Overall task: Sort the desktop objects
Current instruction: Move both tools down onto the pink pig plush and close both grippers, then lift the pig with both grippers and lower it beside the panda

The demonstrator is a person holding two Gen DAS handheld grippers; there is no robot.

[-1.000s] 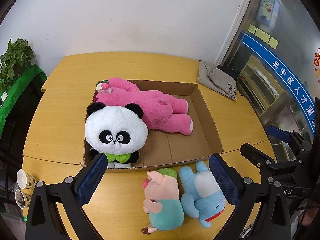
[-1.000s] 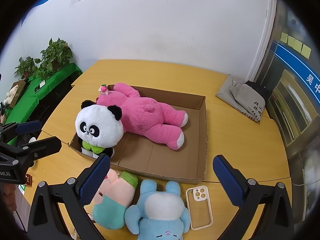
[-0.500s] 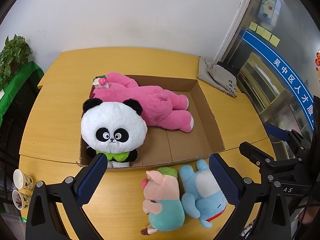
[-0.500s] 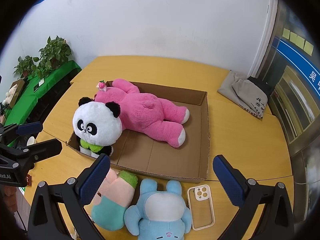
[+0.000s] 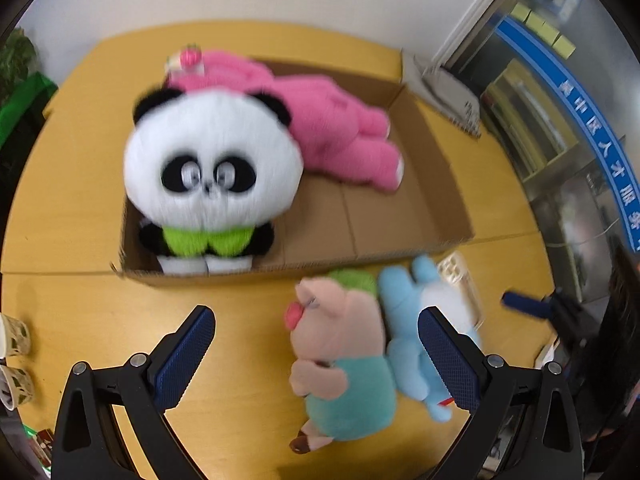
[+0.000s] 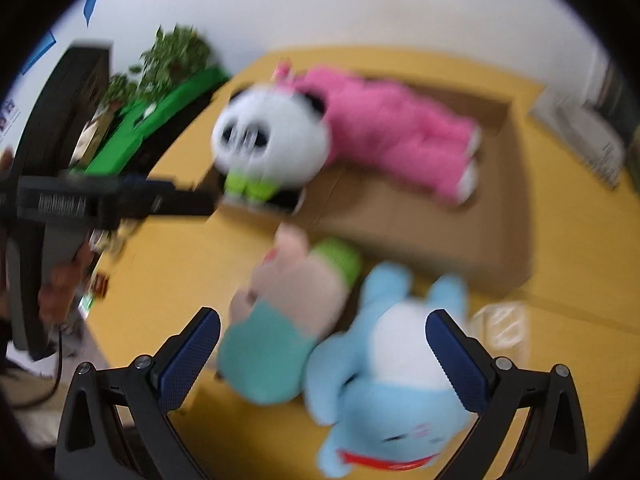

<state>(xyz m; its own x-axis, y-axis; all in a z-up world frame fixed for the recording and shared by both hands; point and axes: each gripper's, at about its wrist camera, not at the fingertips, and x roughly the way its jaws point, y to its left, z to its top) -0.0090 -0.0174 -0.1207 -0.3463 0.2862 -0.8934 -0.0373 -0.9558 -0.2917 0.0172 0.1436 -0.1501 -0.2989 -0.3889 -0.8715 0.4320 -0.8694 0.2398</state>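
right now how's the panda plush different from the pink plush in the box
The panda plush sits upright facing the camera at the box's near left corner; the pink plush lies stretched out behind it toward the far side. The panda plush is black and white with a green bib and a big round head; the pink plush is one solid pink and longer-bodied. Both are soft toys already inside the cardboard box.

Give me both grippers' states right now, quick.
Left gripper: open, holding nothing, above the pig plush.
Right gripper: open, holding nothing, above the blue plush.
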